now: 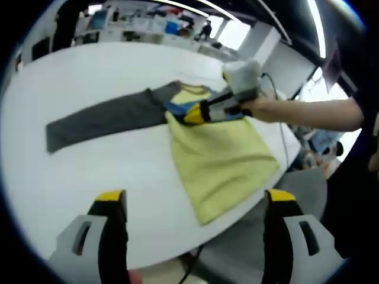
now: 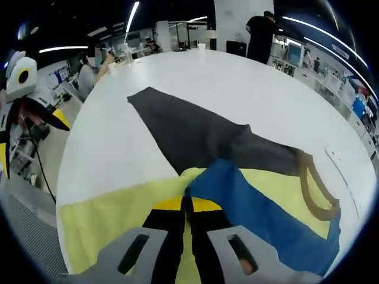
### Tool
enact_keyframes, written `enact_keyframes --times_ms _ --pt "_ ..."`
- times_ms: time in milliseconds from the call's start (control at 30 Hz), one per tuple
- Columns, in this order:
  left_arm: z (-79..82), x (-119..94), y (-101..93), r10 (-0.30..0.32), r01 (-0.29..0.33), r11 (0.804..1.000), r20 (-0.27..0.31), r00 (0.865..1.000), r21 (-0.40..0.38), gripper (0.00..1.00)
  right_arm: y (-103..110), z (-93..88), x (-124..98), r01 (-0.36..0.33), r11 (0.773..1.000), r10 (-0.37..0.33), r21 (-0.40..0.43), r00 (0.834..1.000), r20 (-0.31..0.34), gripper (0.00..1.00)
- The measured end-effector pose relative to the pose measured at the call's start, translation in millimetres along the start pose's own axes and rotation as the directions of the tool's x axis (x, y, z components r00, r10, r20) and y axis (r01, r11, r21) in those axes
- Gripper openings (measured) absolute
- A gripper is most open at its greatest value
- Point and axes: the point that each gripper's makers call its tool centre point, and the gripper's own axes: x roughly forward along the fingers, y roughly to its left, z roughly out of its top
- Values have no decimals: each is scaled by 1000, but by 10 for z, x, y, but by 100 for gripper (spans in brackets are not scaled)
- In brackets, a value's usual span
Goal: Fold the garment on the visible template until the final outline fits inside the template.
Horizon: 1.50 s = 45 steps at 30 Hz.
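Observation:
A garment lies spread on the white table (image 1: 89, 171): a yellow body (image 1: 222, 157), a long grey sleeve (image 1: 103, 118) reaching left, and a brown collar (image 2: 317, 189). My right gripper (image 2: 189, 202) is shut on the blue sleeve (image 2: 260, 207), which lies folded across the yellow chest. In the left gripper view that gripper (image 1: 190, 113) comes in from the right in a person's hand, over the garment's upper part. My left gripper (image 1: 195, 198) hovers open above the near table edge, short of the yellow hem, with nothing between its jaws. It also appears at the left of the right gripper view (image 2: 32, 115).
The garment's hem lies close to the table's rounded edge (image 1: 249, 210). Bare white tabletop (image 2: 249, 83) stretches beyond the grey sleeve. Desks and shelves (image 1: 148, 23) line the far side, and people (image 2: 260, 29) are in the background. A cable (image 2: 38, 171) hangs below the left gripper.

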Motion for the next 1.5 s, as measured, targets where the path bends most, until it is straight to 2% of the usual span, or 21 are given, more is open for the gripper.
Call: enact_keyframes --times_ms 267,533,933,1267,1500 --pt "-20 -29 21 7 -7 1000 4 1000 -6 91 7 -31 51 1 1000 -1 0 1000 -20 3" --pt "-34 -25 22 8 -8 1000 5 1000 -9 91 73 -110 139 -15 999 12 -48 998 -64 4" --pt "-28 -17 39 7 -7 1000 6 1000 -12 91 133 -76 180 -32 998 29 -59 998 -56 5" --pt "14 -13 13 4 -4 1000 5 1000 1 91 157 -90 167 -42 997 38 -59 997 -62 7" --pt "62 -26 -24 5 -5 1000 11 1000 15 91 177 -36 9 -48 997 46 -54 998 -40 10"
